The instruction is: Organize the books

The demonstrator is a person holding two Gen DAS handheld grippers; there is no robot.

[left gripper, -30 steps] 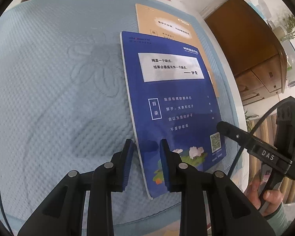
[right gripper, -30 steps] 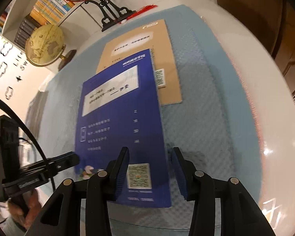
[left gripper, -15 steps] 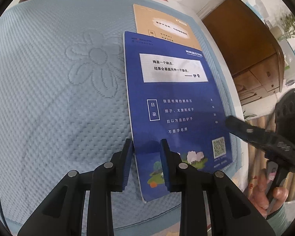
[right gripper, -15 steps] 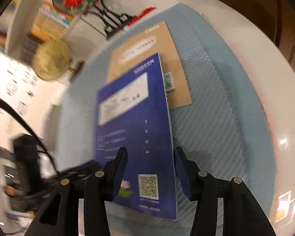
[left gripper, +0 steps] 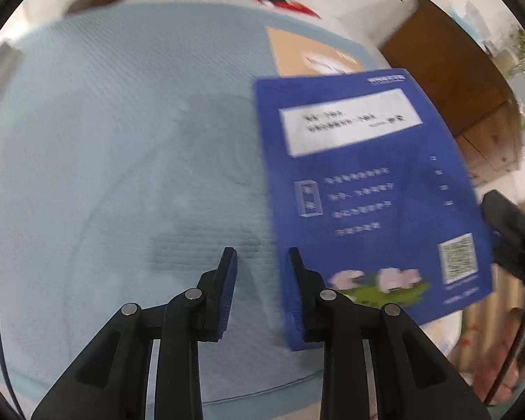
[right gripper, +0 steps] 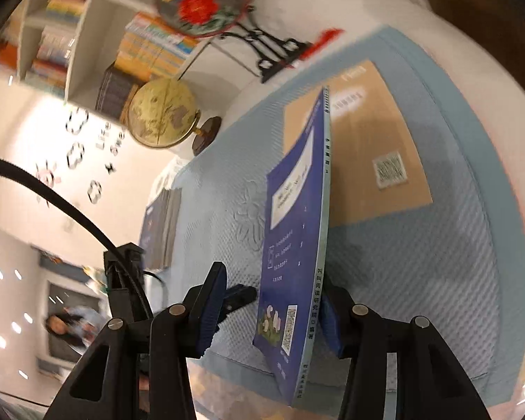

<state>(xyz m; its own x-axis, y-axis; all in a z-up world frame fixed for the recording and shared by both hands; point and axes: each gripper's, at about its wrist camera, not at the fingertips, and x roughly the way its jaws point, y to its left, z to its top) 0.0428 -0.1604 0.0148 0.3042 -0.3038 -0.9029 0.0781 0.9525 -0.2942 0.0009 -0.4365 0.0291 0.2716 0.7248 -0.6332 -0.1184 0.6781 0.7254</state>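
The right gripper [right gripper: 272, 301] is seen with the blue book [right gripper: 297, 245] standing on edge between its jaws, the spine against the right pad; a gap shows at the left pad, so a firm grip cannot be confirmed. The left gripper [left gripper: 260, 280] is held narrowly open and empty above the pale blue mat [left gripper: 122, 140], with the blue book [left gripper: 367, 192] just beside its right finger, tilted up off the mat. Beyond the raised book, a tan book [right gripper: 374, 147] is left lying flat on the mat. Further out, a closed stack of books [right gripper: 161, 227] is seen at the mat's far left edge, and a globe [right gripper: 161, 115] stands behind. The task is judged to be at an early stage: one book is lifted, none is visibly placed, and the tan book remains to be handled.
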